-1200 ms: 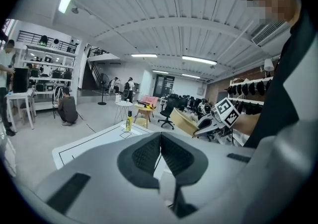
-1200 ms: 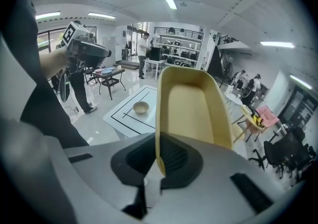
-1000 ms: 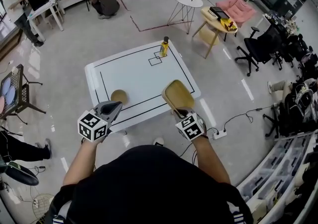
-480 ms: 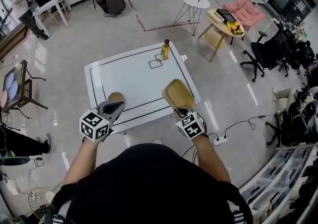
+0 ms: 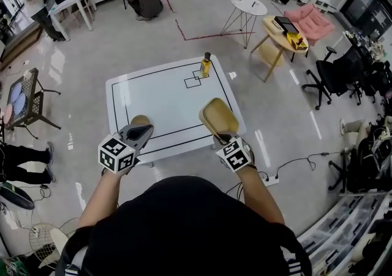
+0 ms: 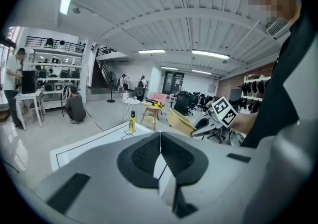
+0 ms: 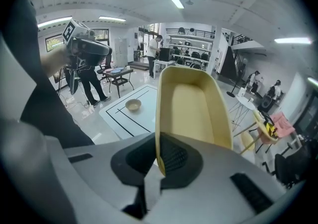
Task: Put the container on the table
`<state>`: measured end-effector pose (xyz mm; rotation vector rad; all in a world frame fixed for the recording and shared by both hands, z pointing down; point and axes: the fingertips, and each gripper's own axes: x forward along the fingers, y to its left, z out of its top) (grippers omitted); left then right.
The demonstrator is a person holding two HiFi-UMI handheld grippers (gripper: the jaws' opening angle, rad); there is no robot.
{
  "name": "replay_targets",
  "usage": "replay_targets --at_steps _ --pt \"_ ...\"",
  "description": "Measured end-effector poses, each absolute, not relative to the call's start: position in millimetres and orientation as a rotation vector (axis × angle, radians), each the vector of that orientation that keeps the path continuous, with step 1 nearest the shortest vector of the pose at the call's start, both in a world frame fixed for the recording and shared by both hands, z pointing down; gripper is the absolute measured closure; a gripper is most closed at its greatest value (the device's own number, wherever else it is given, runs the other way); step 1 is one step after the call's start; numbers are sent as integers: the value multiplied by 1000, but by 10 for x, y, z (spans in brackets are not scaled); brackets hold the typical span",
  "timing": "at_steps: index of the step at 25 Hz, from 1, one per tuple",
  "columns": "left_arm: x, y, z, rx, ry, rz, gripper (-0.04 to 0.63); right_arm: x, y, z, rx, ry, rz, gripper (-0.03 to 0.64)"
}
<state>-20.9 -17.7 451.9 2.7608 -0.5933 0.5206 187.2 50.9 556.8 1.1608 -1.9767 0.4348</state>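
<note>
Near the white table, right claw clamped on a smooth, oblong, seemingly plastic tan container; left claw together.

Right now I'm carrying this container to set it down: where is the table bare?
The middle of the table is bare, between the bottle at the far edge and the bowl at the near left. Nowhere is crowded.
</note>
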Motion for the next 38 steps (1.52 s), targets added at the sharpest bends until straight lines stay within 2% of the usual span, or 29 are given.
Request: replay_targets --at_steps 22,38 --pt "456 -380 4519 2781 -624 477 588 2592 366 5491 1187 -1963 387 607" --pt "341 -314 4517 2752 -671 493 588 2511 357 5533 1122 -1980 388 607"
